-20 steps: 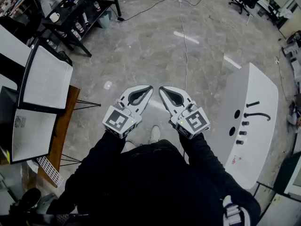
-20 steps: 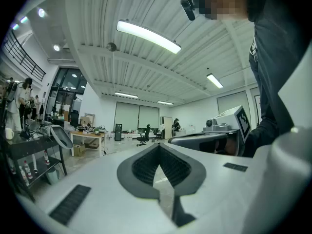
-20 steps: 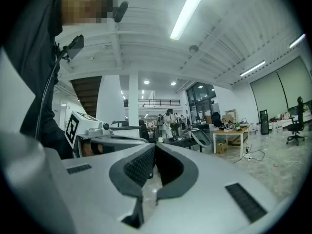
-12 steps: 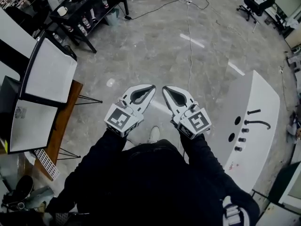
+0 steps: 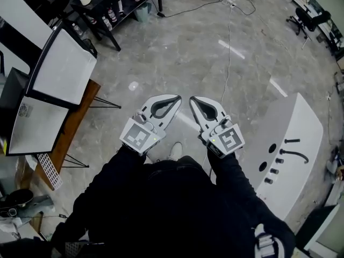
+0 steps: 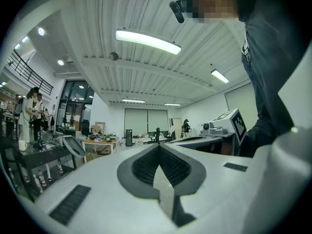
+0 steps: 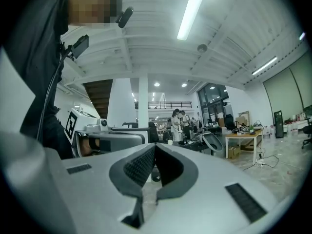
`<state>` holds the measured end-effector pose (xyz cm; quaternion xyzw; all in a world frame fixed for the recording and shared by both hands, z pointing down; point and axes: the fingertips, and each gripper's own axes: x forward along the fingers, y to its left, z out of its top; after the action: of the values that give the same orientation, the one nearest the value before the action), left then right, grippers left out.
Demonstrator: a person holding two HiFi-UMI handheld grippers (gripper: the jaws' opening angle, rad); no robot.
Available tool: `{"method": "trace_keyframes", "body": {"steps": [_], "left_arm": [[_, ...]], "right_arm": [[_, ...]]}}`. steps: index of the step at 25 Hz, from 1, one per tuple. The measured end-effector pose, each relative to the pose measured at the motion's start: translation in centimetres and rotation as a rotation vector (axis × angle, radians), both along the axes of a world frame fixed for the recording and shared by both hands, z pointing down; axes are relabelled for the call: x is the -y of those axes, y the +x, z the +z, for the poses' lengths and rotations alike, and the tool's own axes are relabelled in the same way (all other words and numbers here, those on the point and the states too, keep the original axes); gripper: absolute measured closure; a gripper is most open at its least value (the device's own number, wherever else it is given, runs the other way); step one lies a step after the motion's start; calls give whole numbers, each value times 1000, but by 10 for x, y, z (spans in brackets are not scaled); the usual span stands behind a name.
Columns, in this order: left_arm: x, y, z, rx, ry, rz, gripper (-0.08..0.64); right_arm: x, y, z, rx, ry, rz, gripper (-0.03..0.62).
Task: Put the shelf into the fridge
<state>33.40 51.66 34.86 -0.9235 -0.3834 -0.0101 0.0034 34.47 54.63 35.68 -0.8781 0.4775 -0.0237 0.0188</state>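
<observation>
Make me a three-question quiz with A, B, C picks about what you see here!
1. Where does the white cable lie?
A. On the grey floor, out in front of the person.
B. Coiled round a gripper.
C. Over the person's arm.

2. What colour are the person's sleeves?
A. Red.
B. Black.
C. Yellow.

3. How do the jaws of the left gripper and the right gripper stand?
A. Both wide open.
B. Both shut on a cup.
C. Both shut, nothing between them.

Answers:
1 A: the cable runs across the floor ahead of the gripper tips.
2 B: both arms show black in the head view.
3 C: each gripper view shows its pads meeting at the tip with nothing held.
</observation>
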Motion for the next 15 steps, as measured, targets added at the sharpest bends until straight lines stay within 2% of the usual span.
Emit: {"method": "trace_keyframes", "body": {"steps": [7,15], "left_arm": [[34,1,7,-2,17,-161,555],[132,-28,13,-15,51,-378,555]], "right_arm": [[39,6,3,-2,22,-155,586],[146,-19,12,-4,17,-402,586]]}}
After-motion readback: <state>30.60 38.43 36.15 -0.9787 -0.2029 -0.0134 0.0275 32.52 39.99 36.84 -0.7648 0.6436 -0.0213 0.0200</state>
